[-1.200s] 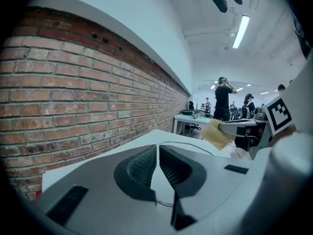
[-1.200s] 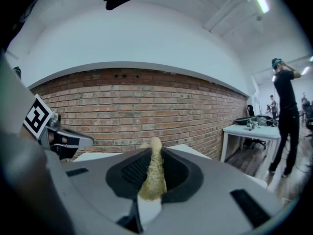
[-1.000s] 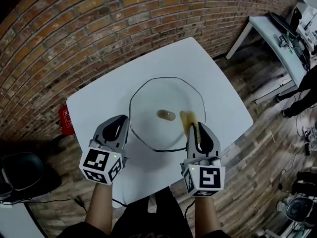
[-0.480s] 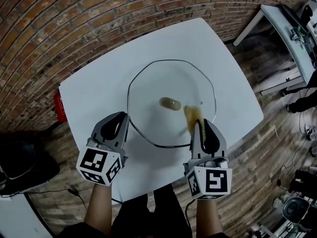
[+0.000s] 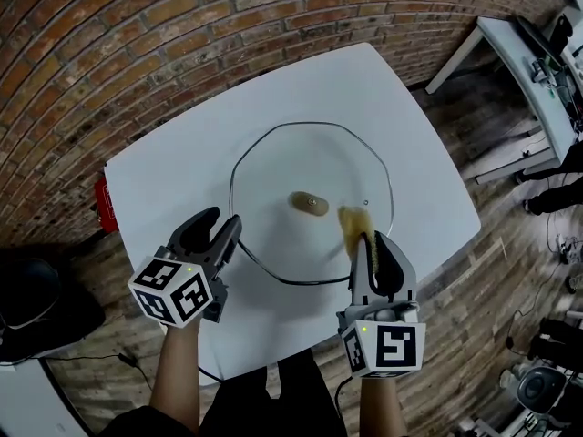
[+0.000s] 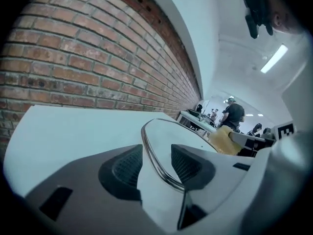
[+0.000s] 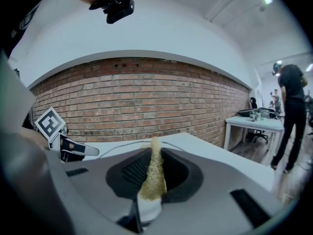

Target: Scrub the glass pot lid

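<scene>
The white table (image 5: pixel 182 180) sits against a brick wall (image 5: pixel 137 62), with a small red thing (image 5: pixel 100 203) down by its left edge and another white desk (image 5: pixel 528 62) off to the right. Nothing's in the way between the grippers and the work. The glass pot lid (image 5: pixel 273 185) lies flat mid-table, knob (image 5: pixel 308 204) up. Both forearms (image 5: pixel 178 371) come in from the bottom edge, with the grippers pointing away from the person and tipped a bit down. The left gripper (image 5: pixel 223 218) is rolled over at the lid's near-left rim, and the right gripper (image 5: pixel 372 240) is at the near-right. The left gripper view settles what the head view can't: its jaws have just been opening and now stand apart, with the lid's metal rim (image 6: pixel 157 163) running between the pads (image 6: pixel 124 168), not squeezed. The right gripper view shows its jaws clamped on a yellow sponge (image 7: pixel 152 173), plus a person in dark clothes (image 7: pixel 292 106) standing by that desk. In the head view the sponge's far end lies on the glass.
</scene>
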A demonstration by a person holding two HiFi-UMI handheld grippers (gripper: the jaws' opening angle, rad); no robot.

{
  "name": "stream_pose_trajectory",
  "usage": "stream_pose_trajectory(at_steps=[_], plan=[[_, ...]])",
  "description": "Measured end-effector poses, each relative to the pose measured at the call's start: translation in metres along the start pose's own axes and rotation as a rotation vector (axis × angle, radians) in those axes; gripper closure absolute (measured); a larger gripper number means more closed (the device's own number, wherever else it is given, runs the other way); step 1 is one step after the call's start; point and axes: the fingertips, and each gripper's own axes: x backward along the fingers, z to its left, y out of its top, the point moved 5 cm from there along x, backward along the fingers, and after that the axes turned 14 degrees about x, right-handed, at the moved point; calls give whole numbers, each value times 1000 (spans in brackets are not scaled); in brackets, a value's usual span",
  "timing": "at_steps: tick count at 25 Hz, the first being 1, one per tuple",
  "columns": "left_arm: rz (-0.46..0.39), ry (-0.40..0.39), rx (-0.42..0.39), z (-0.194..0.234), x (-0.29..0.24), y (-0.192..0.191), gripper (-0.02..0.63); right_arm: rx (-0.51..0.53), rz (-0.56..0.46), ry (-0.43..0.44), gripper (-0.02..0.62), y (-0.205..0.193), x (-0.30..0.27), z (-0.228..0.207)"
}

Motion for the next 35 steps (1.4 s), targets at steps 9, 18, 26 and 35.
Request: stream_pose_trajectory(at_steps=[9, 18, 26, 35], plan=[[52, -15, 110, 8, -14, -14, 400, 26, 5, -8, 537, 0, -1, -1], [94, -5, 120, 9, -25, -21, 423, 21, 12, -5, 537, 0, -7, -5], [101, 3, 120, 8, -26, -22, 468, 36, 12, 11, 537, 11, -17, -3], [94, 2, 140, 7, -25, -24, 474, 10, -38, 193, 537, 67, -75, 59]])
